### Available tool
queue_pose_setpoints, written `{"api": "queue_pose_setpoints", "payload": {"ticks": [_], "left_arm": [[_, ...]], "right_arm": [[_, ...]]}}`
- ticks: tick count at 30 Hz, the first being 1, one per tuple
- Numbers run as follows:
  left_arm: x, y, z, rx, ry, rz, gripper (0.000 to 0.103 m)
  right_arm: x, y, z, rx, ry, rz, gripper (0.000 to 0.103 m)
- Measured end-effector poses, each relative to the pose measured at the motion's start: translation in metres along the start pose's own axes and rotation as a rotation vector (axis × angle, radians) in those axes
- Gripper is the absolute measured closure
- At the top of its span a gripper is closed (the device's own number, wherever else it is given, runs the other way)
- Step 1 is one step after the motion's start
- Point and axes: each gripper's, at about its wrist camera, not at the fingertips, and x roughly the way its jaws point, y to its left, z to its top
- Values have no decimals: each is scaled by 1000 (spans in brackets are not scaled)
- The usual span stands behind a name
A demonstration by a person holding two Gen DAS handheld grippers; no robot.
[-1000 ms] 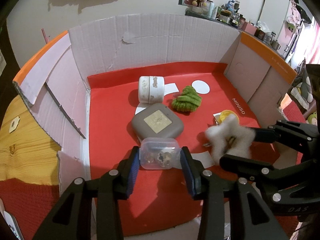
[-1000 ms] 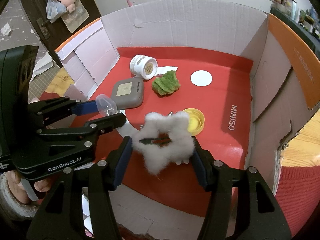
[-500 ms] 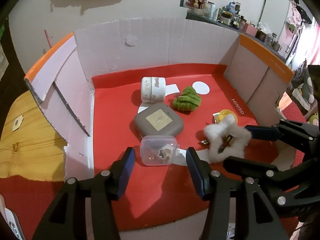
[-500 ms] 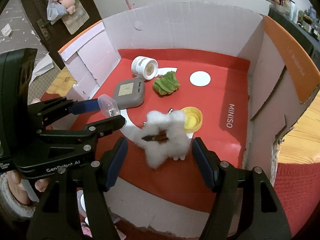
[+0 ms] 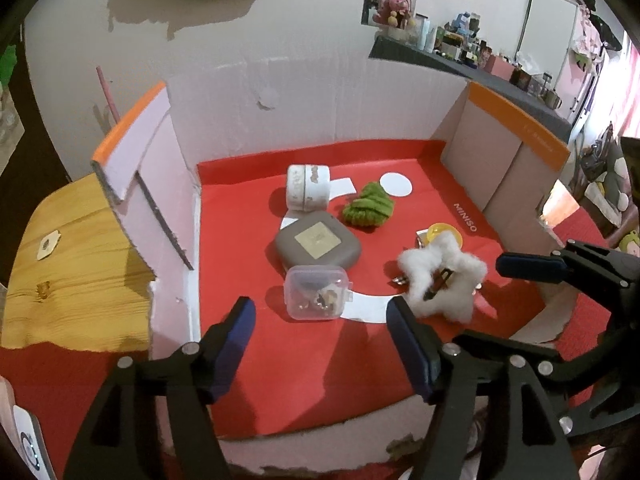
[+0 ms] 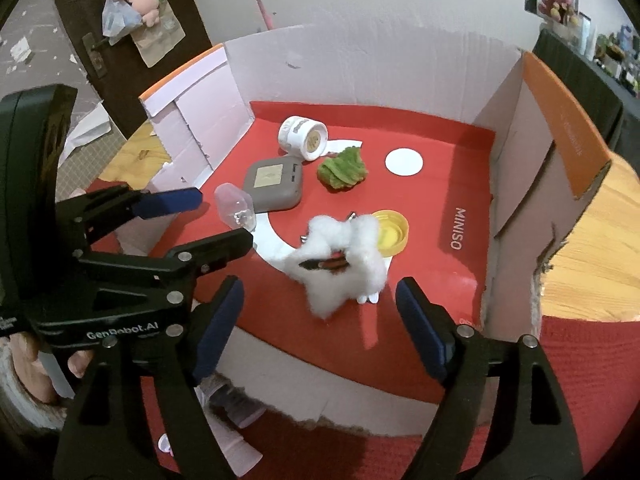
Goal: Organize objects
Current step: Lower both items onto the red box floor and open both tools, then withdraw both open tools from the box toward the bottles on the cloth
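Observation:
A clear plastic box [image 5: 317,293] with small items inside lies on the red floor of the cardboard box [image 5: 320,368], just ahead of my open, empty left gripper [image 5: 322,352]. It also shows in the right wrist view [image 6: 235,210]. A white fluffy star hair clip [image 6: 344,257] lies near the front, ahead of my open, empty right gripper [image 6: 320,332]; it also shows in the left wrist view [image 5: 442,276]. Behind them lie a grey square case [image 5: 318,242], a white jar on its side [image 5: 309,187], a green knitted piece [image 5: 368,209] and a yellow lid [image 6: 390,233].
White cardboard walls [image 5: 304,108] with orange rims enclose the red floor on three sides. A white paper disc [image 5: 395,185] lies near the back. A wooden table [image 5: 60,264] shows to the left. The right gripper's arm [image 5: 560,272] reaches in from the right.
Both grippers opened and pulled back toward the front edge. The clear box and the fluffy star clip were let go and now rest on the red floor.

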Motion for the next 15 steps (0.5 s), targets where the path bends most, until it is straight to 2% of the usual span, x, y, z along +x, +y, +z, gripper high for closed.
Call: {"api": "queue_pose_setpoints", "payload": {"ticks": [11,15], "left_arm": [[-14,-1,-5,-13,-28,7,25],[-20,-1,-7,-15,-40,15,22]], "right_arm": [[-14,1,-10,4,-20,-22,18],[-18,1,-12,15,-24,-4,11]]}}
